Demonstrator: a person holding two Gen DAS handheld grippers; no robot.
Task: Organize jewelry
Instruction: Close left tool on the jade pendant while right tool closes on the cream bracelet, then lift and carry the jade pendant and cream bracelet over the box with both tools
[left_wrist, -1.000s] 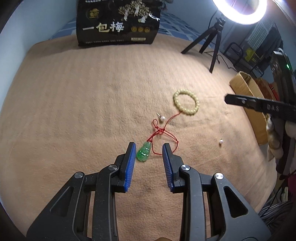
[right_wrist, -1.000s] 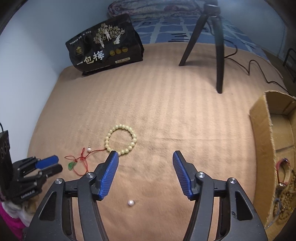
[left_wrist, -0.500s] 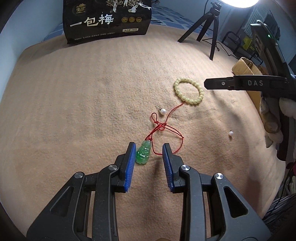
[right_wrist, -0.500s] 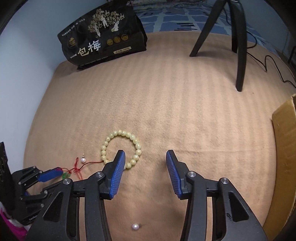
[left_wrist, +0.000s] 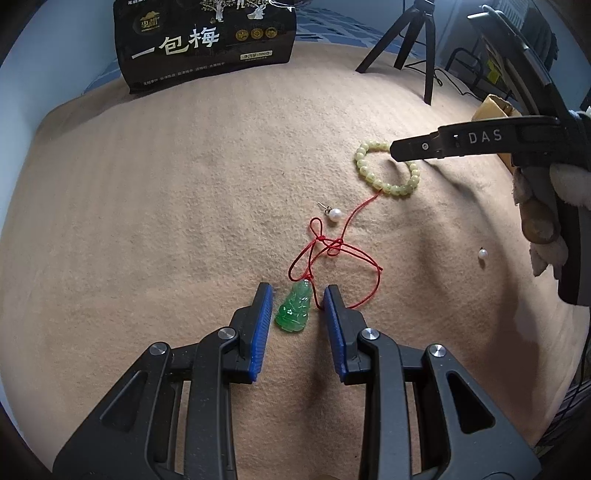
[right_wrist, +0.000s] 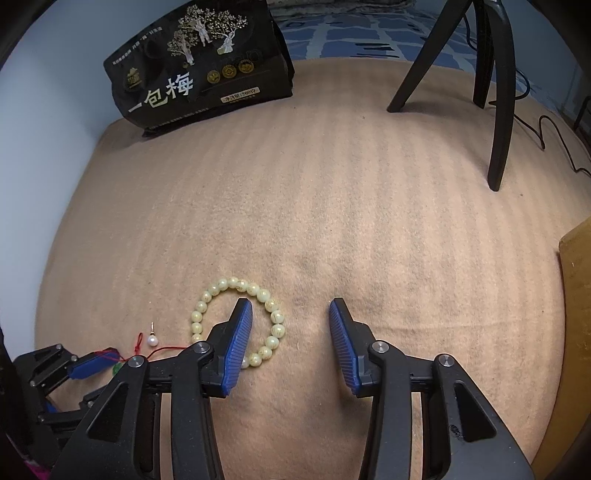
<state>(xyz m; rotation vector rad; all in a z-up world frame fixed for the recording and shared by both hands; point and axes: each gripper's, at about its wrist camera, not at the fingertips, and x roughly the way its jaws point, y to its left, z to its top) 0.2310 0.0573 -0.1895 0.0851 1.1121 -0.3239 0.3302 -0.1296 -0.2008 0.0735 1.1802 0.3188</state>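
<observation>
Two grippers spread: left gripper (left_wrist: 298, 308) straddles carved green jade pendant (left_wrist: 294, 312), "DAS"-marked right gripper (right_wrist: 291, 334) over beaded bracelet (right_wrist: 236, 317).

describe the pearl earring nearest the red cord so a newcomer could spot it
On the tan blanket, find the red cord running from the green pendant to the bead bracelet. The pearl earring lies beside the cord's knot; unlike the other loose pearl, its metal post shows.
</observation>
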